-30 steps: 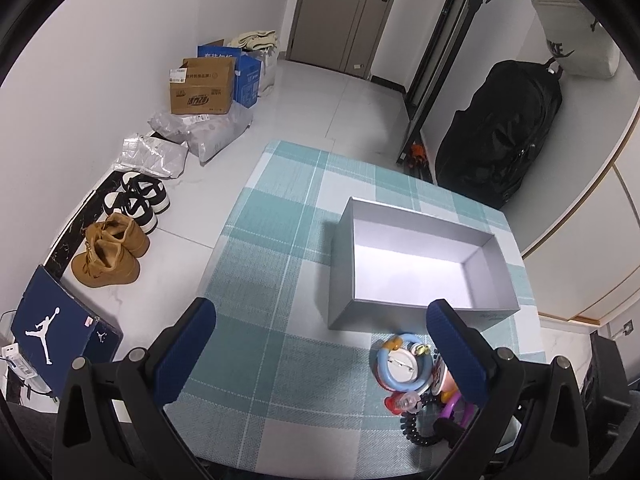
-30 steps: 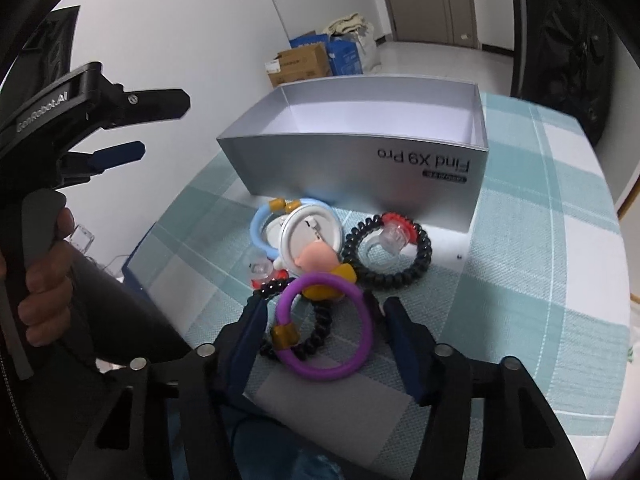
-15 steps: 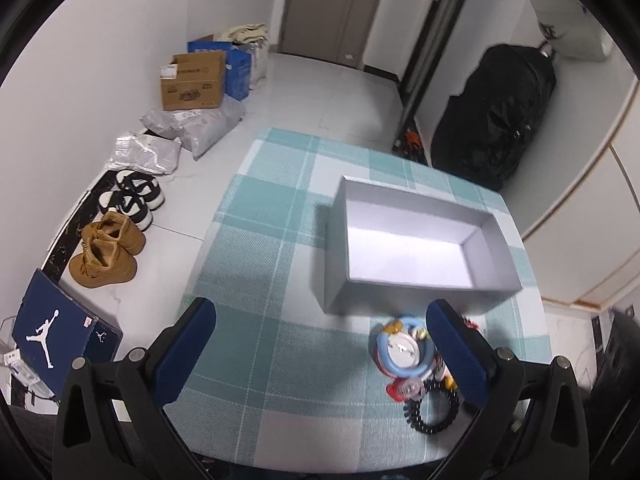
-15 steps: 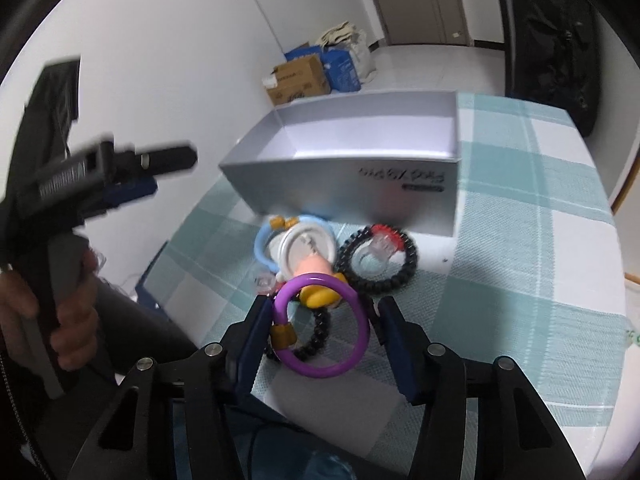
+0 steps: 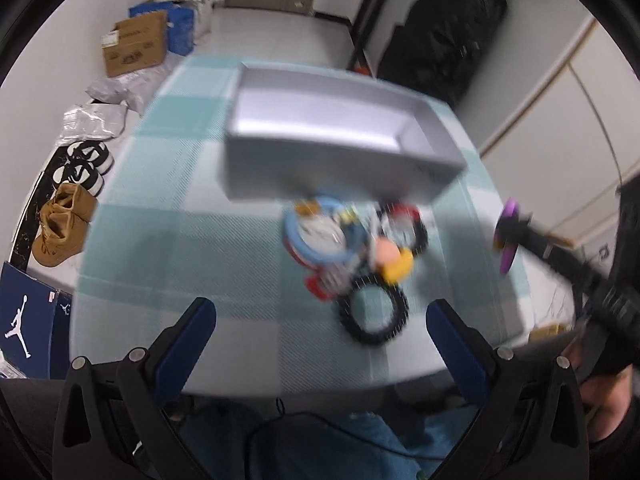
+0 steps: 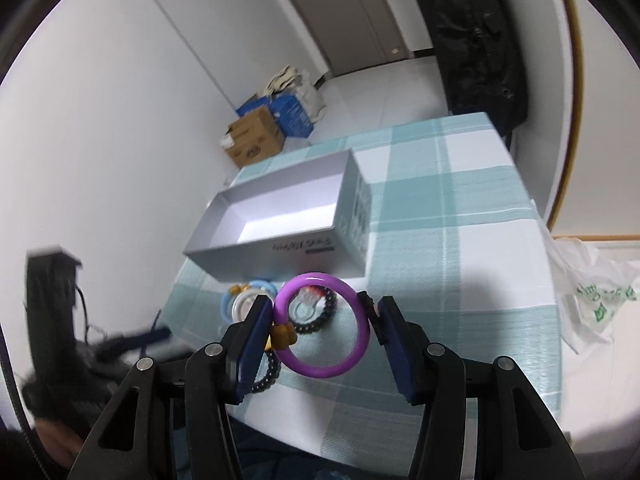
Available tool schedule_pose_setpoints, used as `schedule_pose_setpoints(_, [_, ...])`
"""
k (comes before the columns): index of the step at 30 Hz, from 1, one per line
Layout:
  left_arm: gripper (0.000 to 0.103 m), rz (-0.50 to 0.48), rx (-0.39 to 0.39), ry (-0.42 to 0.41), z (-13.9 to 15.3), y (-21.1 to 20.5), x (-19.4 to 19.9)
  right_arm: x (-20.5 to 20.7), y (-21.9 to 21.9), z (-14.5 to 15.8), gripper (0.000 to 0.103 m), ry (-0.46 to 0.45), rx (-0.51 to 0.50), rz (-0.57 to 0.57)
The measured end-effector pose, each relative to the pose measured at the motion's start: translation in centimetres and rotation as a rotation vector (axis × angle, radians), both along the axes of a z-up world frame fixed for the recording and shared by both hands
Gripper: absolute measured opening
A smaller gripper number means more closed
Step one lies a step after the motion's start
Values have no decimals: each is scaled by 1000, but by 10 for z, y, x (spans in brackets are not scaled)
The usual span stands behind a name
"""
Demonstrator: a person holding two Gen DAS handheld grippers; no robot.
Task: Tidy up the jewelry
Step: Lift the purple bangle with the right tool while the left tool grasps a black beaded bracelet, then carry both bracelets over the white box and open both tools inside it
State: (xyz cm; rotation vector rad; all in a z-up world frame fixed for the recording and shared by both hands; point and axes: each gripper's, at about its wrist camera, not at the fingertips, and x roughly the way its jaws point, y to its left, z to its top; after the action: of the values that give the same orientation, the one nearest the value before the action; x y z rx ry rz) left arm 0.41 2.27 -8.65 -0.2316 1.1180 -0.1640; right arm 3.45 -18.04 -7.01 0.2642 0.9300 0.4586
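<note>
My right gripper (image 6: 320,332) clamps a glossy purple plastic bangle (image 6: 322,326) with an amber bead, its blue pads pressing the ring's rim from either side, lifted clear of the teal-and-white checked tablecloth (image 6: 460,248). At twelve o'clock from the bangle in the right wrist view lies the open, shallow silver-grey cardboard box (image 6: 280,216), its white floor bare. Just below the box's near wall sits the remaining heap: a pale blue ring (image 5: 320,236), a black coiled band with a red charm (image 5: 404,224) and a second black coiled band (image 5: 374,320), touching or overlapping one another.

My left gripper (image 5: 320,344) hangs over the table's near edge at six o'clock from that heap, jaws wide apart with nothing between them. Its view is motion-blurred; the purple bangle appears edge-on at three o'clock.
</note>
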Motion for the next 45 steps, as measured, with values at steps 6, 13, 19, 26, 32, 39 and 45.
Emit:
schedule_pose_setpoints(6, [101,-80,116,28,-9,-26,3,-3,-8,6,53,-1,31,-39])
schedule_pose_setpoints(13, [95,-91,206,68,-20,-37,11,-7,-20,10,53,-12,7,-94])
schedule_pose_setpoints(19, [72,-118,235,58,-19,-46,10,-7,-24,10,53,-16,-8,-99])
schedule_pose_setpoints(26, [38,-174,239,57,-14,-54,6,-7,-31,12,53,-11,10,-116])
schedule_pose_setpoints(32, [34,-175,116,79,-11,-41,12,-7,-29,11,53,-10,6,-109])
schedule_pose_setpoints(39, [34,-185,5,66,-1,-30,6,-6,-27,9,53,-1,3,-107])
schedule_pose_setpoints(45, [34,-210,-40,20,16,-24,-6,-4,-26,7,53,7,3,-106])
